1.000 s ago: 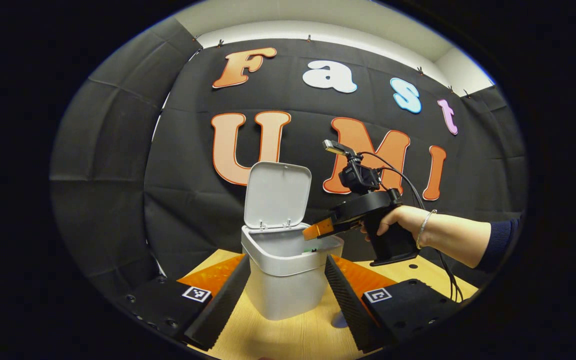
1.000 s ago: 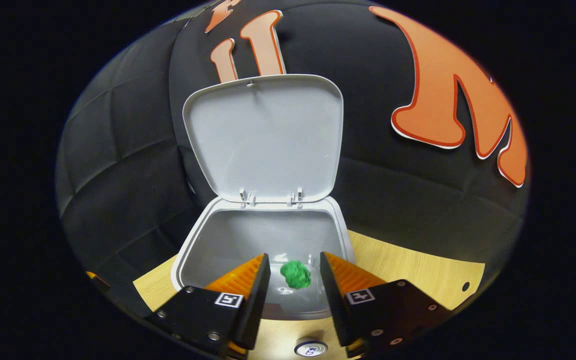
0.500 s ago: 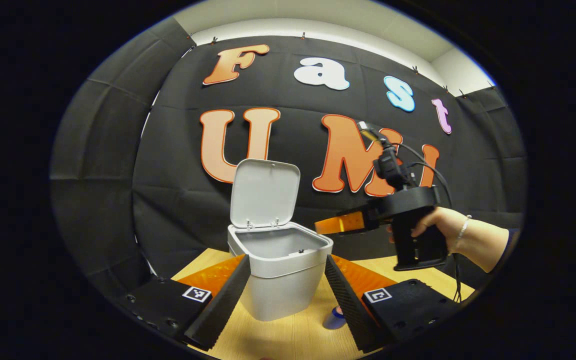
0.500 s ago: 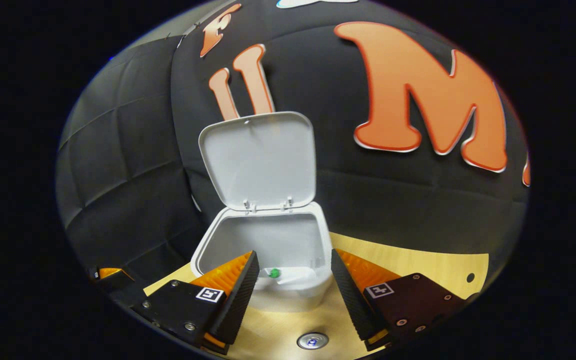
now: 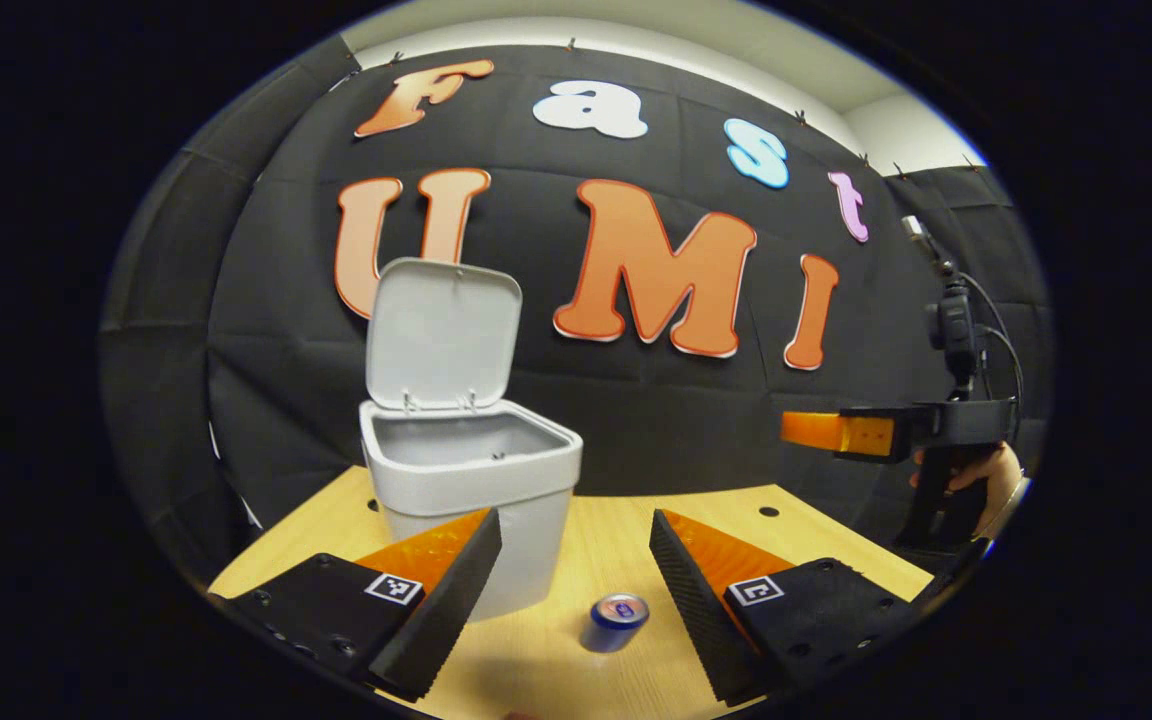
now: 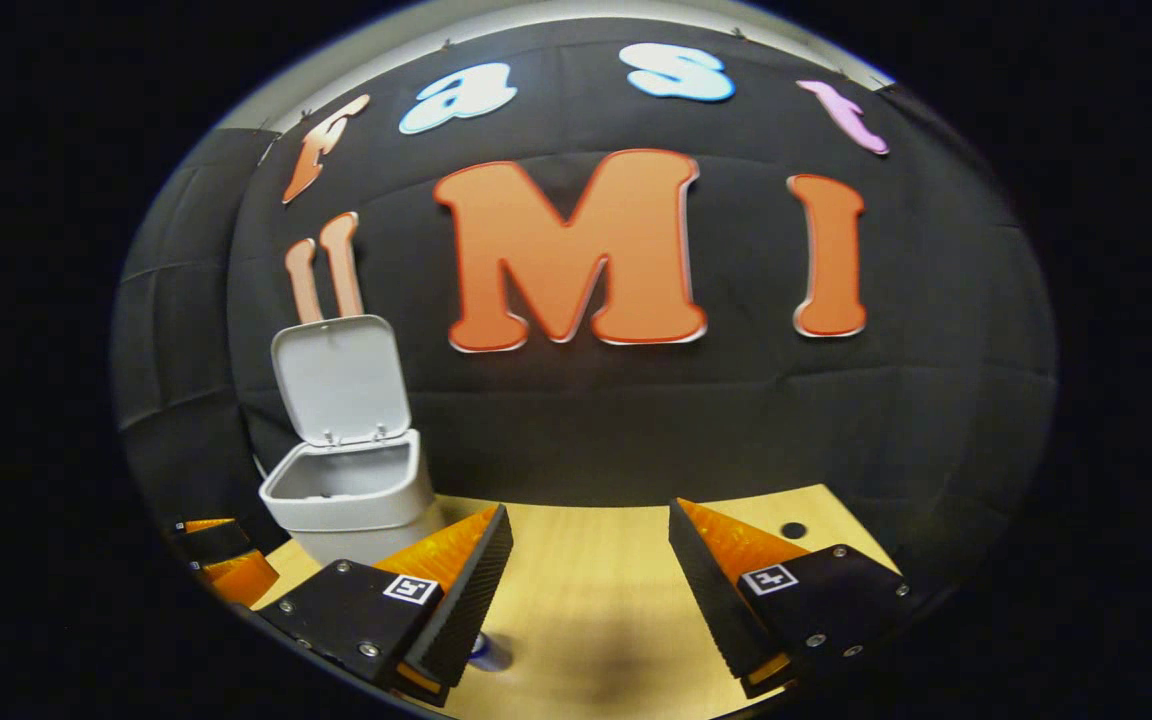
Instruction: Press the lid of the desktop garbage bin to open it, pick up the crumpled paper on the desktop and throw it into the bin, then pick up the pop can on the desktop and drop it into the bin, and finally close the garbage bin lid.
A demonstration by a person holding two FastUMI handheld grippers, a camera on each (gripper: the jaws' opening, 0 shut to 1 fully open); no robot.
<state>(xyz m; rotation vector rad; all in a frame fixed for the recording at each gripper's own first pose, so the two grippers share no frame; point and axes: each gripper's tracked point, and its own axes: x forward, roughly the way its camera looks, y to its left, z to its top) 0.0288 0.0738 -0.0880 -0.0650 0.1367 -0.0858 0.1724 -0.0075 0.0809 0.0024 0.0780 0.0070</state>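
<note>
The white garbage bin [image 5: 466, 480] stands on the wooden table [image 5: 626, 520] with its lid [image 5: 444, 335] raised upright; the rim hides its bottom. A blue pop can [image 5: 616, 620] stands upright on the table just ahead of my left gripper [image 5: 576, 560], which is open and empty, low over the front edge. My right gripper [image 5: 806, 430] hangs at the far right, well away from the bin, held by a hand [image 5: 976, 480]. In the right gripper view the right gripper [image 6: 591, 560] is open with nothing between its fingers, the bin [image 6: 351, 495] sits to the left, and the can [image 6: 489, 652] peeks out beside a finger.
The black cloth wall rises right behind the table. Small dark holes [image 5: 768, 511] dot the tabletop at the right. The left gripper [image 6: 221, 565] shows at the lower left edge of the right gripper view, next to the bin.
My right gripper has drawn back to the right from over the bin, leaving the green paper ball inside. The left gripper view swung right, bringing the can between its fingers.
</note>
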